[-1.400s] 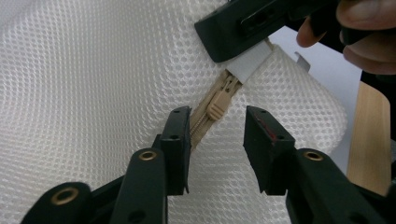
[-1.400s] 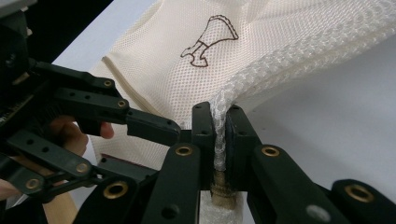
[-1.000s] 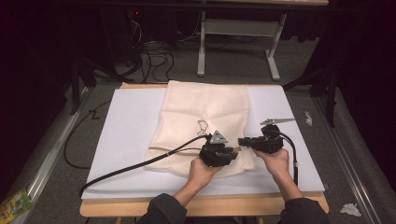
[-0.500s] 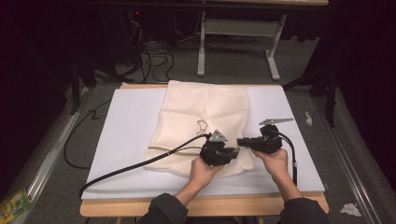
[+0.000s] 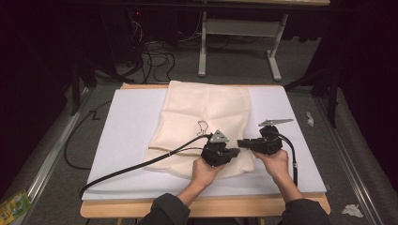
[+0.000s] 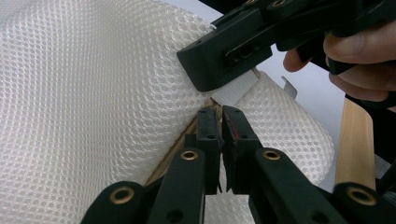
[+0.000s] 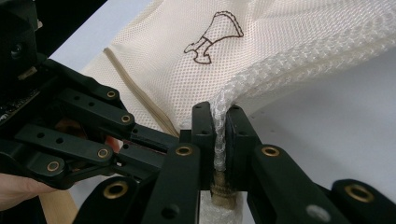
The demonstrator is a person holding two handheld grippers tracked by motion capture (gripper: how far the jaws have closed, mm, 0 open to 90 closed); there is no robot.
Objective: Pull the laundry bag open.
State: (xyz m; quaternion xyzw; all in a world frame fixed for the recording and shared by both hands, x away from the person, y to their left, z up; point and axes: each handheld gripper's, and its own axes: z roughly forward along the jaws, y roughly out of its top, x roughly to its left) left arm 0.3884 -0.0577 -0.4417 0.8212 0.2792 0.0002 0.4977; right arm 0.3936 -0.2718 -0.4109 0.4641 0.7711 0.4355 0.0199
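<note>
A cream mesh bag (image 5: 206,117) with a small dark outline drawing (image 7: 212,37) lies flat on a white board (image 5: 126,136). Both grippers meet at its near right corner. My left gripper (image 6: 220,114) (image 5: 237,151) points right; its jaws have just been closing and now stand shut at the end of the tan zipper (image 7: 135,79), on the zipper pull, which the pads hide. My right gripper (image 7: 219,112) (image 5: 241,142) points left and is shut on a bunched fold of mesh at the corner, beside a white webbing tab (image 6: 238,91).
The board rests on a wooden table (image 5: 141,208). The left gripper's black cable (image 5: 141,164) trails across the board to the near left. Beyond the table are a grey desk frame (image 5: 234,42) and floor cables (image 5: 155,56).
</note>
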